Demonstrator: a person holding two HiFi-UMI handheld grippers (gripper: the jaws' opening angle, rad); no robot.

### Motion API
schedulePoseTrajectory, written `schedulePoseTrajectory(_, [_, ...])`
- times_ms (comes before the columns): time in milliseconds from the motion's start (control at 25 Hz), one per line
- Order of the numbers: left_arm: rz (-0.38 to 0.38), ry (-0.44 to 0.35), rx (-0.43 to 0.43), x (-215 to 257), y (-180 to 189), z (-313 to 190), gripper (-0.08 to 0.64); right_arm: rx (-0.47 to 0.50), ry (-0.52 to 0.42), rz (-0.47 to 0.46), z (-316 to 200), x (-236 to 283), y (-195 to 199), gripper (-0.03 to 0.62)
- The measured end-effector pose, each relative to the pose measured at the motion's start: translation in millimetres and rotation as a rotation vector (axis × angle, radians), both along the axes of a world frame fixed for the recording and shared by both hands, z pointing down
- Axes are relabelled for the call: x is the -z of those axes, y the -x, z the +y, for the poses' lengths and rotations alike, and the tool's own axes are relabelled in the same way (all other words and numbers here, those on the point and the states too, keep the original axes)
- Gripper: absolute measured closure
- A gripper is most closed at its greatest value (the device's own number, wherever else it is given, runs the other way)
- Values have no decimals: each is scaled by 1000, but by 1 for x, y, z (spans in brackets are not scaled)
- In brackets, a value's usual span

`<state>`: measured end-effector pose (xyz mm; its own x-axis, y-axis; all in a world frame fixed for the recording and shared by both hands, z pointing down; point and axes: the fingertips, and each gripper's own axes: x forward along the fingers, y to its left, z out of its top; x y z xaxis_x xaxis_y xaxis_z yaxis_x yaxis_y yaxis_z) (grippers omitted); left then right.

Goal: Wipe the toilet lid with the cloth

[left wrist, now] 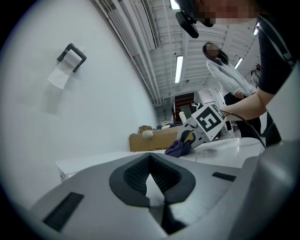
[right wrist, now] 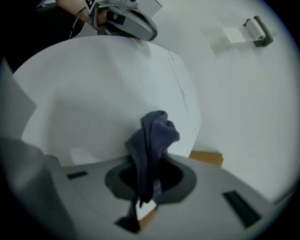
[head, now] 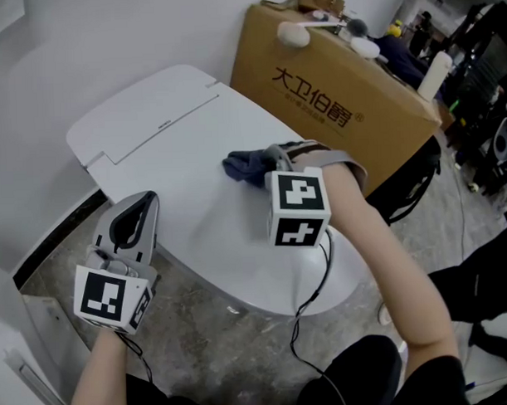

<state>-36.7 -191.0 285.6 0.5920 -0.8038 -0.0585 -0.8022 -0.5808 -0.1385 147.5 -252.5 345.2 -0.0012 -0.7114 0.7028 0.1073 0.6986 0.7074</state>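
You have the cloth [head: 246, 166] in your right claw [head: 270, 161]. It sits on the toilet lid [head: 177, 150], about mid-lid and toward the side nearest the box [head: 332, 87]. The lid is down and looks evenly white, with no streak or damp trail to mark where the cloth has gone. I can't tell how much has been wiped. By the look of it you are in the wiping itself, and the near rim, the far hinge end and the left side are probably all left to cover.

In the right gripper view, your right claw [right wrist: 145, 190] is pinched on the cloth [right wrist: 152, 138]. Its jaws are nearly together, with a dark fold trapped between them. The rest of the cloth bunches out ahead toward the lid [right wrist: 93, 84]. The bunch seems to rest on the lid, though only a small part of it looks flat against the surface.

Your left claw [head: 152, 201] is pressed together, tip to tip, with nothing between the jaws [left wrist: 150, 158]. It sits at the lid's near-left edge, well apart from the cloth. I can't tell if it touches the lid.
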Motion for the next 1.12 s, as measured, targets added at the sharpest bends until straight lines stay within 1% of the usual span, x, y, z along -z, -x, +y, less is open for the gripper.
schedulePoseTrajectory(440, [6, -1, -5, 0, -1, 0, 549, 6, 16, -5, 35, 0, 0, 526])
schedulePoseTrajectory(1120, [1, 23, 3, -2, 0, 0, 549, 12, 36, -11, 85, -1, 1, 526])
